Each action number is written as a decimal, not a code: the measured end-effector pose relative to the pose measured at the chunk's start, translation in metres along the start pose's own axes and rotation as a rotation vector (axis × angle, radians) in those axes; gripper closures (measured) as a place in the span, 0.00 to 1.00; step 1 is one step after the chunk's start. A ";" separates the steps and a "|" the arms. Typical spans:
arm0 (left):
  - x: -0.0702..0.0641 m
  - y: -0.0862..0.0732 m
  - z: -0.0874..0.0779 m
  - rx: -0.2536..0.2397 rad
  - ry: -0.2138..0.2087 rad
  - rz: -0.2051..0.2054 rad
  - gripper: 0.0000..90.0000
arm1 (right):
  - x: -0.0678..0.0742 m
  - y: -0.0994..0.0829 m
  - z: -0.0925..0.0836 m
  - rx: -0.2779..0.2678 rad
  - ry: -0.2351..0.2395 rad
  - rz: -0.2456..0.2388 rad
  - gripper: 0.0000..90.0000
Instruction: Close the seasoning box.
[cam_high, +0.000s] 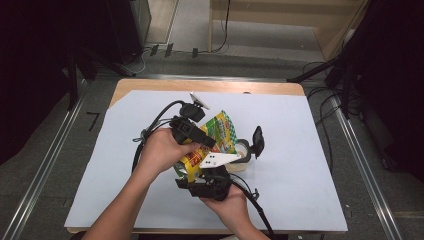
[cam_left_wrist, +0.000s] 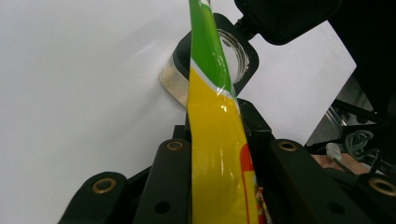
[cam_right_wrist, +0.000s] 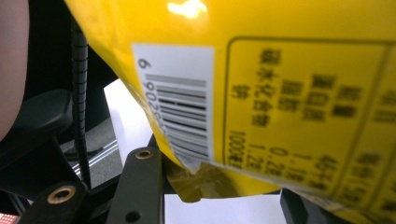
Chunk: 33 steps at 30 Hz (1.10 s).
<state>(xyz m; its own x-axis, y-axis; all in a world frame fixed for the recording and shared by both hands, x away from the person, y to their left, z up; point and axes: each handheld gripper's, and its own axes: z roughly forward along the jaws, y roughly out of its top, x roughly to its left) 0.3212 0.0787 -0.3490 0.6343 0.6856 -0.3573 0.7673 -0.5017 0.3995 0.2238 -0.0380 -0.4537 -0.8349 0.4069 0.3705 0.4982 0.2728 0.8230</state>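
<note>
A yellow and green snack bag (cam_high: 222, 131) is held above the white sheet between both grippers. My left gripper (cam_high: 205, 142) comes in from the upper left and is shut on it. In the left gripper view the bag (cam_left_wrist: 217, 154) stands edge-on, pinched between the two black jaws of that gripper (cam_left_wrist: 215, 133). My right gripper (cam_high: 194, 169) reaches up from below, its jaws closed on the bag's lower end. The right gripper view has the bag's barcode side (cam_right_wrist: 289, 93) close up, its bottom corner between the jaws of that gripper (cam_right_wrist: 219, 189).
A clear jar (cam_high: 243, 151) with a raised black lid (cam_high: 257, 141) stands just right of the bag; in the left gripper view the jar (cam_left_wrist: 236, 51) sits behind the bag. A white sheet (cam_high: 300, 175) covers the wooden table (cam_high: 150, 84). Cables trail from both grippers.
</note>
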 end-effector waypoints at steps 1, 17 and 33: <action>0.000 0.000 0.001 -0.002 0.001 0.000 0.87 | 0.000 0.000 0.001 0.001 -0.005 -0.002 0.68; -0.012 -0.003 0.001 -0.047 0.041 0.021 0.90 | 0.003 -0.002 0.007 0.015 -0.056 -0.027 0.67; -0.003 -0.006 -0.003 -0.050 -0.026 -0.015 0.80 | 0.000 0.000 -0.001 -0.026 -0.001 0.029 0.69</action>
<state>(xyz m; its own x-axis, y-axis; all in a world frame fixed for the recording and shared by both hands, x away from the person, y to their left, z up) 0.3144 0.0808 -0.3474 0.6255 0.6786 -0.3850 0.7714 -0.4640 0.4355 0.2238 -0.0388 -0.4538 -0.8198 0.4150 0.3945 0.5162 0.2376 0.8228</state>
